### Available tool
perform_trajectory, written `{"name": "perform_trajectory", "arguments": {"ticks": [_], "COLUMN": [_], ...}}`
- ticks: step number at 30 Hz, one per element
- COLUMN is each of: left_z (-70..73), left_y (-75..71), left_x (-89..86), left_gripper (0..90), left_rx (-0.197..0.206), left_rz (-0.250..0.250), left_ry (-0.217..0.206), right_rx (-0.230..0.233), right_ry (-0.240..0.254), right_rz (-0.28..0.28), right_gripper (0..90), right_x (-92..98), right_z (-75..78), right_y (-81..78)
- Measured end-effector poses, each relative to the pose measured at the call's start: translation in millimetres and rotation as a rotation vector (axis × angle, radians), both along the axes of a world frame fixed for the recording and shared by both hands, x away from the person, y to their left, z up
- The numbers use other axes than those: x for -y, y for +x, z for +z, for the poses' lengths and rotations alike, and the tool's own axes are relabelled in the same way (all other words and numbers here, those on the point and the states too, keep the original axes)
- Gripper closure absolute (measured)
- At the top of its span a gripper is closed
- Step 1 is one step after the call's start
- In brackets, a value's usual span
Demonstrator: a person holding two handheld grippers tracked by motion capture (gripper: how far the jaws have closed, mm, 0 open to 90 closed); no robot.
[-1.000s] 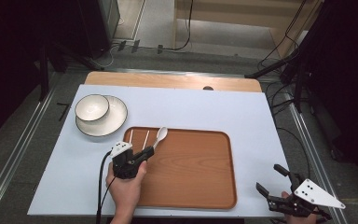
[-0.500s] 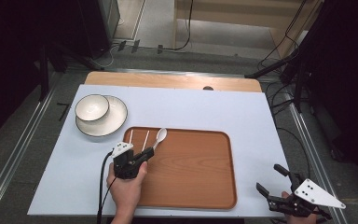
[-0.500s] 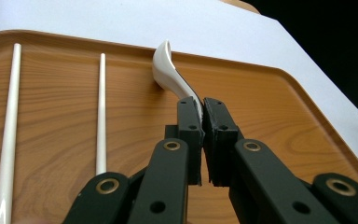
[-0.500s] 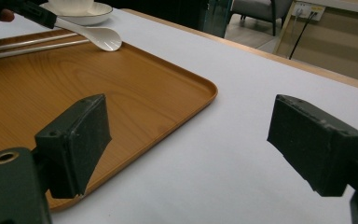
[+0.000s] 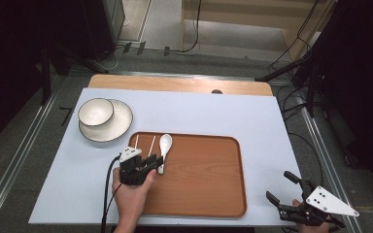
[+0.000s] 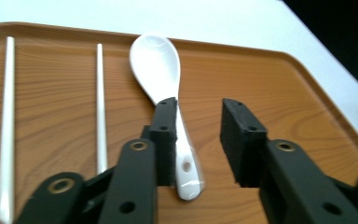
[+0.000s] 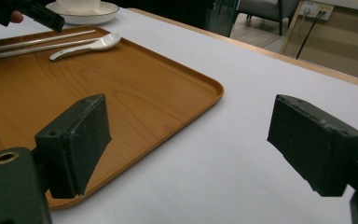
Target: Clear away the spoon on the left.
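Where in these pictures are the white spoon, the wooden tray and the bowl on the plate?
white spoon [image 6: 156, 60], left gripper view, on its scoop.
wooden tray [image 5: 209, 170], high view, on its bare middle.
bowl [image 5: 95, 111], high view, on its inside.

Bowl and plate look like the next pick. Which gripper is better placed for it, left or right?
Left, probably. The left gripper sits at the tray's near-left, jaws just opened off the spoon, close to the bowl and plate. The right gripper waits open at the table's far corner.
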State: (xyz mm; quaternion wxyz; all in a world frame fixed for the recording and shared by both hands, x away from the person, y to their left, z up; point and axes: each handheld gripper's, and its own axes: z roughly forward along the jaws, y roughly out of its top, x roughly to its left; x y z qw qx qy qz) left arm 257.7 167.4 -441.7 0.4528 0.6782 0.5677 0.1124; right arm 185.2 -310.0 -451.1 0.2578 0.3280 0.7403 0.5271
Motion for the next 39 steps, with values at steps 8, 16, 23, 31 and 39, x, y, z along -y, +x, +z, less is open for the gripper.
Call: {"name": "perform_trajectory", "arguments": {"ticks": [8, 16, 23, 31, 39], "left_z": [-2.5, 1.9, 12.8, 26.0, 35.9], "left_y": [1.7, 0.5, -1.5, -2.4, 2.0], "left_x": [6.7, 2.5, -14.4, -39.1, -64.9], "left_gripper": [56.3, 54.0, 42.3, 12.9, 0.0], "left_rx": [-0.013, 0.006, 0.059, 0.110, 0.115], "left_rz": [-0.013, -0.031, -0.006, 0.002, 0.025], "left_ry": [0.044, 0.008, 0.001, -0.017, -0.003], "right_rx": [0.001, 0.003, 0.007, 0.006, 0.004], "right_ry": [-0.002, -0.004, -0.004, -0.005, 0.000], "right_rz": [-0.004, -0.006, -0.011, -0.004, -0.010], "right_gripper": [13.1, 13.1, 13.1, 13.1, 13.1], "right_x": [-0.1, 1.2, 1.2, -1.1, -0.2], "right_z": [0.3, 0.4, 1.0, 1.2, 1.4], "right_y": [0.2, -0.1, 0.1, 0.8, -0.1]}}
